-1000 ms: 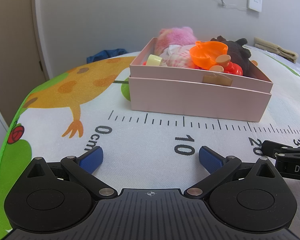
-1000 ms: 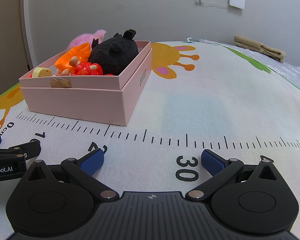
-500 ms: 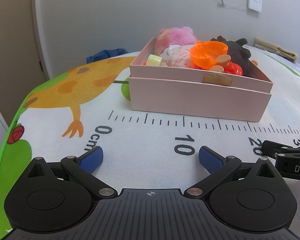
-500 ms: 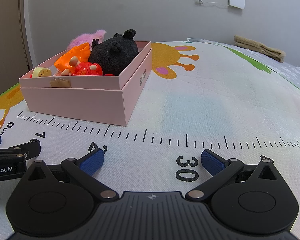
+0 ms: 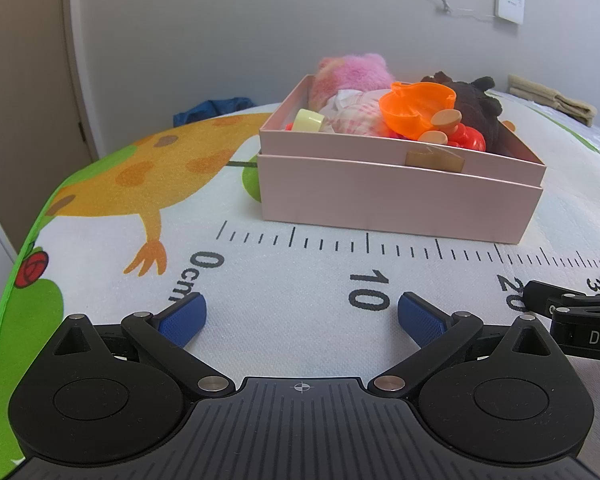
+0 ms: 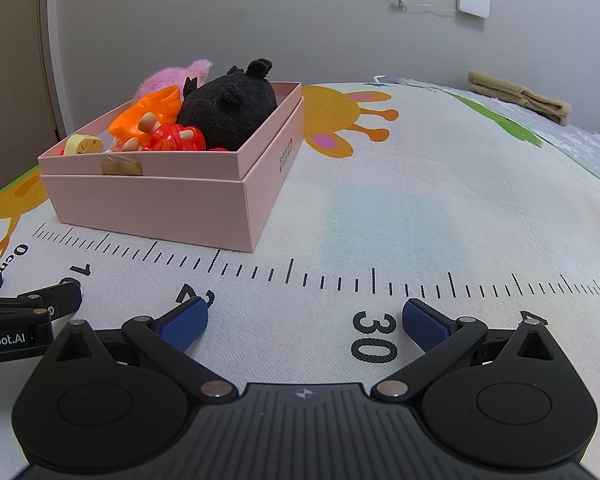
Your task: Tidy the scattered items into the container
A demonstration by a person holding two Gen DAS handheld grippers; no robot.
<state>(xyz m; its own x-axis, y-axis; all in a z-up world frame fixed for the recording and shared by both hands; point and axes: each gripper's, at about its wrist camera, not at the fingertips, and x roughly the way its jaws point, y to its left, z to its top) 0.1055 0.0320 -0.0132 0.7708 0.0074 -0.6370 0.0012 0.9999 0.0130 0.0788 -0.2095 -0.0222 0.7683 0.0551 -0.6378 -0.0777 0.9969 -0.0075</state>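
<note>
Right wrist: folded towel (image 6: 520, 96) lies beyond pink box (image 6: 172, 200).

The pink box (image 5: 396, 204) hides its lower contents — the right gripper (image 5: 580, 312) is cut off at the frame edge.

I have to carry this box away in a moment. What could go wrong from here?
1. The black plush toy and orange plastic bowl are heaped above the pink cardboard box rim, so tilting may spill them.
2. The box seems to be two nested trays; lifting by the upper rim might separate them.
3. Both hand-held grippers rest open near it and could snag.
</note>
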